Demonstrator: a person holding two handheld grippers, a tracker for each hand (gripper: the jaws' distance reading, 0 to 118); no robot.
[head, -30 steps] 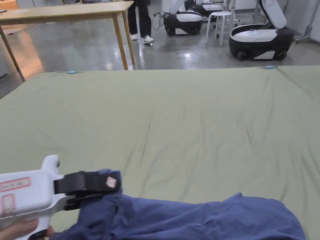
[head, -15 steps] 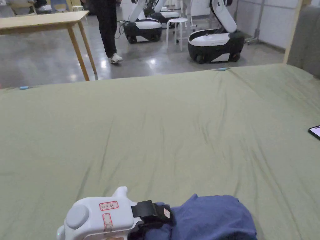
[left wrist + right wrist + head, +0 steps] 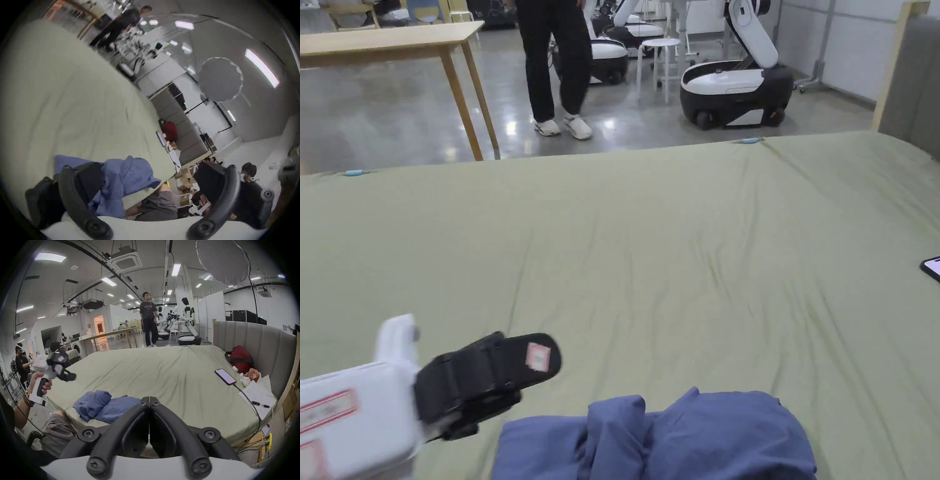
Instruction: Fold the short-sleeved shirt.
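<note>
Shirt (image 3: 675, 437) is seen bunched in a blue heap on the green bed sheet (image 3: 675, 250), at the near edge of the bed, roughly mid-width in the head view. Two lumps are made out in the right gripper view (image 3: 103, 407): a rolled part on the left lying against a flatter part on the right. No neat fold is visible.

Left gripper (image 3: 506, 375) is held above the sheet, just left of the shirt and clear of it; nothing is held. In the left gripper view its jaws are spread wide apart, with the shirt (image 3: 126, 177) seen between and beyond them, not clamped. From the right gripper view the same left gripper (image 3: 65, 369) is seen raised off the bed, up and left of the shirt, held by a hand (image 3: 40, 384) on its handle.

Right gripper (image 3: 149, 400) is pulled back from the near edge of the bed, right of the shirt. Its jaws are closed tip to tip with nothing between them.

A phone (image 3: 224, 376) on a cable is laid on the sheet well to the right of the shirt, near papers (image 3: 258, 395) and a red bag (image 3: 240, 358). A person (image 3: 556, 69) is standing on the floor beyond the far edge of the bed.
</note>
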